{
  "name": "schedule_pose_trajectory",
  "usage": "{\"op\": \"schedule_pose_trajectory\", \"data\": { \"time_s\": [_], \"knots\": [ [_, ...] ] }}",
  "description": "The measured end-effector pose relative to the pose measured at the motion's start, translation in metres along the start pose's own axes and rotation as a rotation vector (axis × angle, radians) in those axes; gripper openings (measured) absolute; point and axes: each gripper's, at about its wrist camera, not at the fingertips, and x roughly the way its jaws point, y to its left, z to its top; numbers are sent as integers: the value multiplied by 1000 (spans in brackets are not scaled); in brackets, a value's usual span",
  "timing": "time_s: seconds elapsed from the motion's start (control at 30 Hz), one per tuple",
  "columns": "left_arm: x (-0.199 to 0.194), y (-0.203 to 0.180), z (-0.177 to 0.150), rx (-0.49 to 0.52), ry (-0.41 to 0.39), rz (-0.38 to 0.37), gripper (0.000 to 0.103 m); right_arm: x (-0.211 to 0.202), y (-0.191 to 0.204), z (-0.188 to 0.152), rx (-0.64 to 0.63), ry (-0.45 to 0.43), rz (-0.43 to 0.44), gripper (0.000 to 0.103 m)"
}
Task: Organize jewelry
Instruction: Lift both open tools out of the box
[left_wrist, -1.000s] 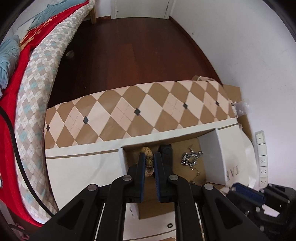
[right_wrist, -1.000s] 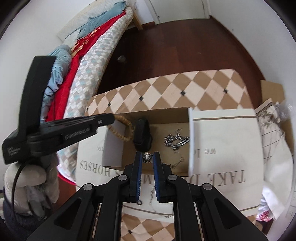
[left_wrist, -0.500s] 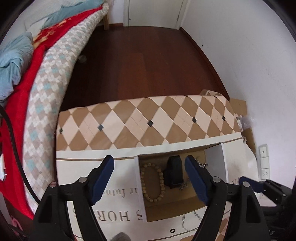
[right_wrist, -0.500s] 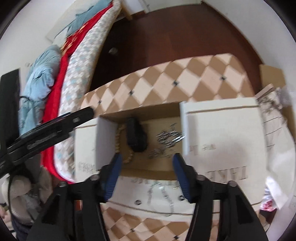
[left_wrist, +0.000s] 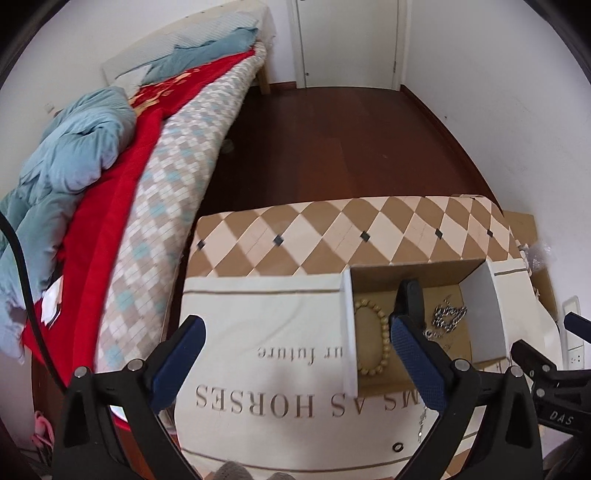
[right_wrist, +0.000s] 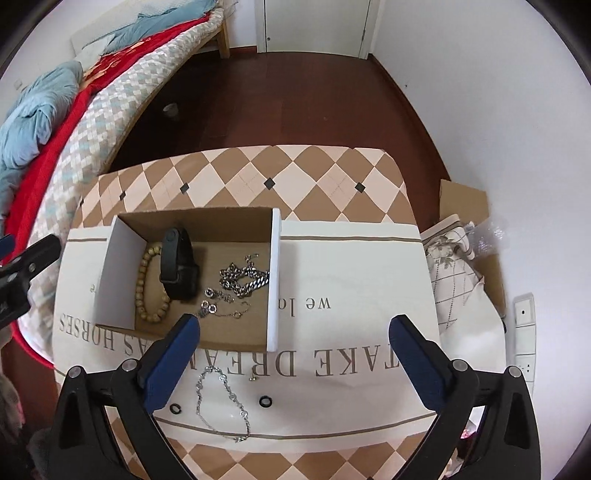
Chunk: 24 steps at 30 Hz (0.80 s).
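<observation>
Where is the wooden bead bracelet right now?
In the right wrist view, the wooden bead bracelet lies inside the cardboard box, on its left side, between the white flap and the black watch.

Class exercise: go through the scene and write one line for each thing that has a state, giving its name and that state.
Cardboard box: open on top, jewelry inside.
Bead bracelet: in the box, lying flat.
Black watch: in the box.
Chunky silver chain: in the box, bunched.
Thin silver chain: outside the box, on the cloth.
Two black rings: outside, on the cloth.
Left gripper: opening, nothing between its fingers.
Right gripper: opening, nothing held.
</observation>
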Motion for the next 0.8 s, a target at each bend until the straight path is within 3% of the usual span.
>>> {"op": "schedule_pose_trajectory", "data": {
  "time_s": [0.33, 0.8],
  "knots": [
    [-39, 5, -38, -38, -20, 1, 103, -39, 15, -29, 2, -64, 5, 103],
    [-145, -1, -82, -18, -175, -12, 103, -139, 13, -81, 26, -235, 8, 103]
  ]
}}
